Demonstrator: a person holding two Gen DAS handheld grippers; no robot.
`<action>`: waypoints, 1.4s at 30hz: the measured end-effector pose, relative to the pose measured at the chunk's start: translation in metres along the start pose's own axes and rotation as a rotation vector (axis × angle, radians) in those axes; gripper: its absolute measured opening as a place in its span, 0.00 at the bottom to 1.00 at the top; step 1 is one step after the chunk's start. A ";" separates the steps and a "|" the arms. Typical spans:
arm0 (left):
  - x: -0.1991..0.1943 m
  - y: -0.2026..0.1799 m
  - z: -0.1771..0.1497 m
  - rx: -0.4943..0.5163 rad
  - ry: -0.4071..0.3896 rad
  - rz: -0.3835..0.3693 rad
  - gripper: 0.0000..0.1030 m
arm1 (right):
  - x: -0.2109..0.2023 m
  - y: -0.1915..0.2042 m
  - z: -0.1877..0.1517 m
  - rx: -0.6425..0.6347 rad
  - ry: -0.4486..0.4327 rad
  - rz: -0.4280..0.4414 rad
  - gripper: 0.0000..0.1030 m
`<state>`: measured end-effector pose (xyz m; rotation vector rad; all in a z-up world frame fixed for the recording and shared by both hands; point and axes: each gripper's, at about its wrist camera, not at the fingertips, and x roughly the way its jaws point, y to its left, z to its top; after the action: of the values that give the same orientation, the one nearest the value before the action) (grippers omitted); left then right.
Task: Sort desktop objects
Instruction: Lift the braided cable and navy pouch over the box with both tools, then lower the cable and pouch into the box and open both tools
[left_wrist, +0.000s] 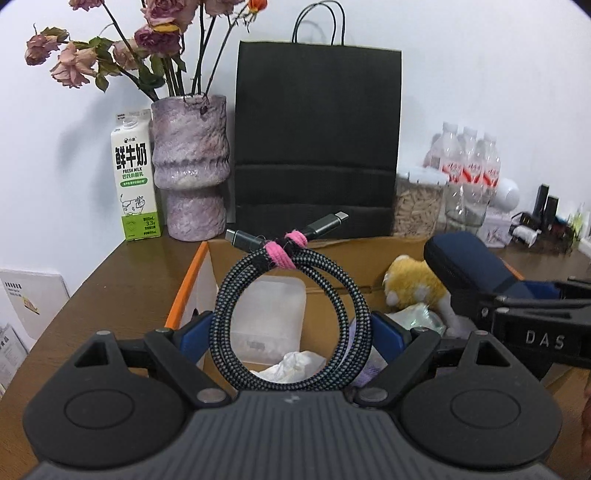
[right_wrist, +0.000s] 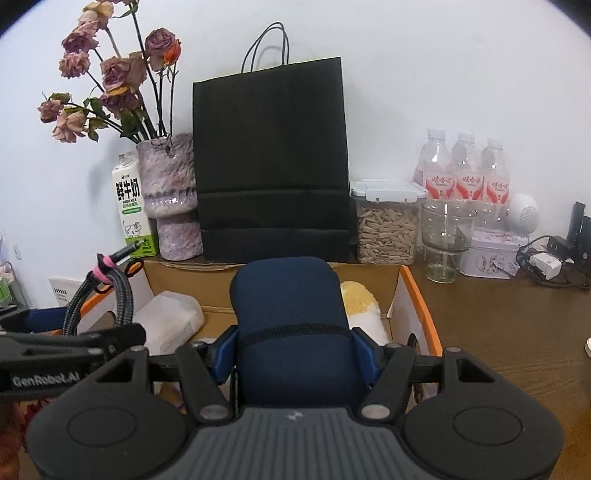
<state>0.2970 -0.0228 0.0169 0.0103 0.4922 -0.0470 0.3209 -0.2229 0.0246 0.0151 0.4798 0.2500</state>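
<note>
My left gripper (left_wrist: 291, 328) is shut on a coiled braided cable (left_wrist: 343, 306) bound with a pink tie, held above the open cardboard box (left_wrist: 188, 284). My right gripper (right_wrist: 295, 350) is shut on a dark blue zip case (right_wrist: 288, 295), held over the same box (right_wrist: 421, 299). The case also shows in the left wrist view (left_wrist: 469, 258) at right, and the cable in the right wrist view (right_wrist: 123, 295) at left. Inside the box lie a clear plastic container (left_wrist: 269, 314), crumpled paper (left_wrist: 291, 365) and a yellow plush toy (left_wrist: 410, 284).
Along the back wall stand a milk carton (left_wrist: 135, 181), a purple vase (left_wrist: 190, 166) of dried roses, a black paper bag (left_wrist: 317, 136), a jar of seeds (right_wrist: 386, 221), a glass (right_wrist: 443, 240), water bottles (right_wrist: 465, 170), a tin (right_wrist: 491, 254) and chargers (right_wrist: 543, 266).
</note>
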 end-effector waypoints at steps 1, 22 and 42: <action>0.002 0.000 -0.001 0.000 0.006 0.000 0.87 | 0.002 0.000 0.000 -0.002 0.001 0.000 0.60; -0.007 -0.004 0.000 0.028 -0.033 0.093 1.00 | -0.009 0.000 0.001 -0.006 -0.022 -0.032 0.99; -0.051 -0.001 -0.002 0.028 -0.086 0.113 1.00 | -0.051 0.006 0.000 -0.012 -0.074 -0.018 0.99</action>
<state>0.2512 -0.0217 0.0389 0.0629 0.4041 0.0568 0.2759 -0.2289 0.0479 0.0086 0.4049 0.2337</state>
